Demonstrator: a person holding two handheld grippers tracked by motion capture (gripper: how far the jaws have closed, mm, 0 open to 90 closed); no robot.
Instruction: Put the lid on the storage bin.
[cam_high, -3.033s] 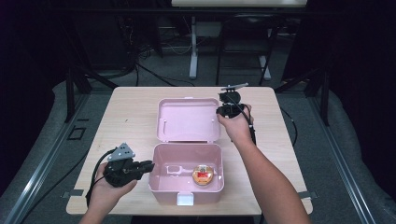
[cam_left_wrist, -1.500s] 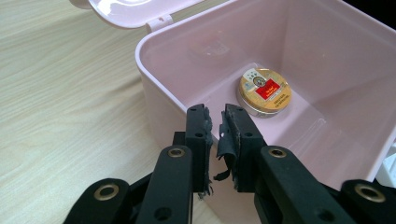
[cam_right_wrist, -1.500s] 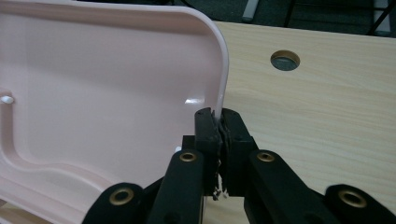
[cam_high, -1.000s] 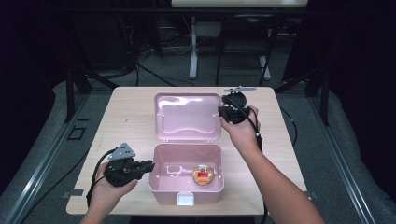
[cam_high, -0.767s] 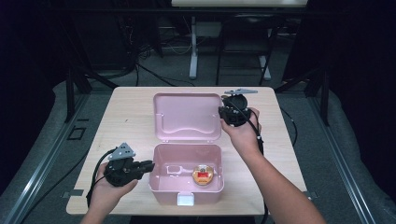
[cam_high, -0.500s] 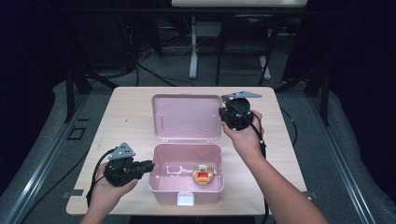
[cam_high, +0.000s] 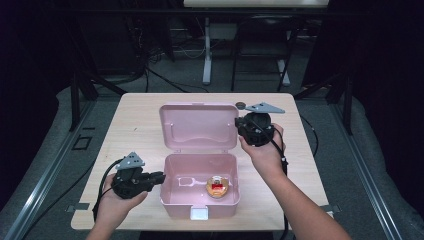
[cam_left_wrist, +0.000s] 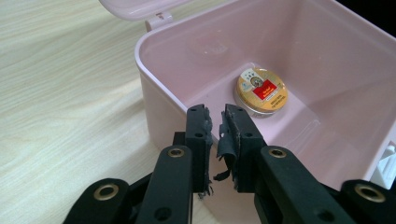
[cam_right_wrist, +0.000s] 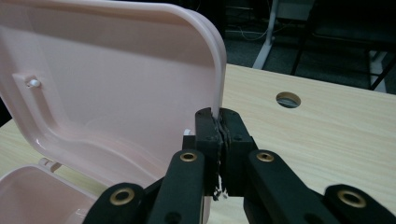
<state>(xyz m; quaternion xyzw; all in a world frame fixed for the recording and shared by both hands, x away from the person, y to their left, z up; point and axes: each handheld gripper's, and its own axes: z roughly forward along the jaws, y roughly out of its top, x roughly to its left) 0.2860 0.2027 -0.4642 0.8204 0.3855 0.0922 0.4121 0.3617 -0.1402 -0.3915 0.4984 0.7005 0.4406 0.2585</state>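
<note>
Pink box (cam_high: 200, 186) open at the bench's (cam_high: 135, 125) near edge. Lid (cam_high: 198, 126) pinched at its right rim by the clenched right hand-held gripper (cam_right_wrist: 221, 122), apparently to swing it. Left hand-held gripper (cam_left_wrist: 214, 122) slightly parted, gripping nothing, by the box's left wall; round tin (cam_left_wrist: 260, 91) inside.

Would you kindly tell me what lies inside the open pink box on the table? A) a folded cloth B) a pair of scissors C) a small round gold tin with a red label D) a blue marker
C: in the left gripper view a small round gold tin with a red label lies on the floor of the pink box, and the high view shows it there too, with the lid raised.
</note>
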